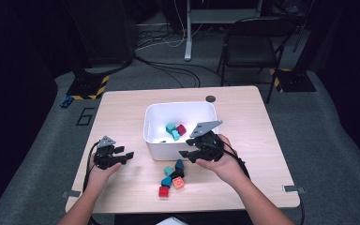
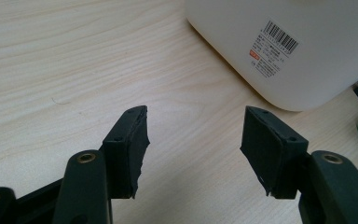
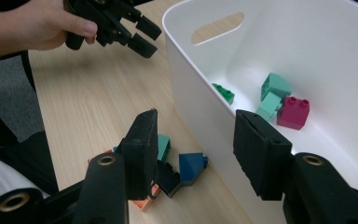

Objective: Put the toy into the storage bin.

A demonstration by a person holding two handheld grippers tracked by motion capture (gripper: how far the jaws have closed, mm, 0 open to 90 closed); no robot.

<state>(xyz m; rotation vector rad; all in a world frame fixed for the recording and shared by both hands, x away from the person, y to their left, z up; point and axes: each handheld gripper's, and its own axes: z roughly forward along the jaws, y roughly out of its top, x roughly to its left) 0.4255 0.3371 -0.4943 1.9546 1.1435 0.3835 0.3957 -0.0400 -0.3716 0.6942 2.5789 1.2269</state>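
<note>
Small bricks (teal, navy, red, orange) cluster below empty, parted right hand-held gripper.

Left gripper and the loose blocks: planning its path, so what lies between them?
Bare tabletop separates the left gripper from the blocks, seen in the high view.

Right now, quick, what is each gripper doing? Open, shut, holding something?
Left gripper: open and empty, over bare table.
Right gripper: open and empty, above the white bin's near wall and the loose blocks.
</note>
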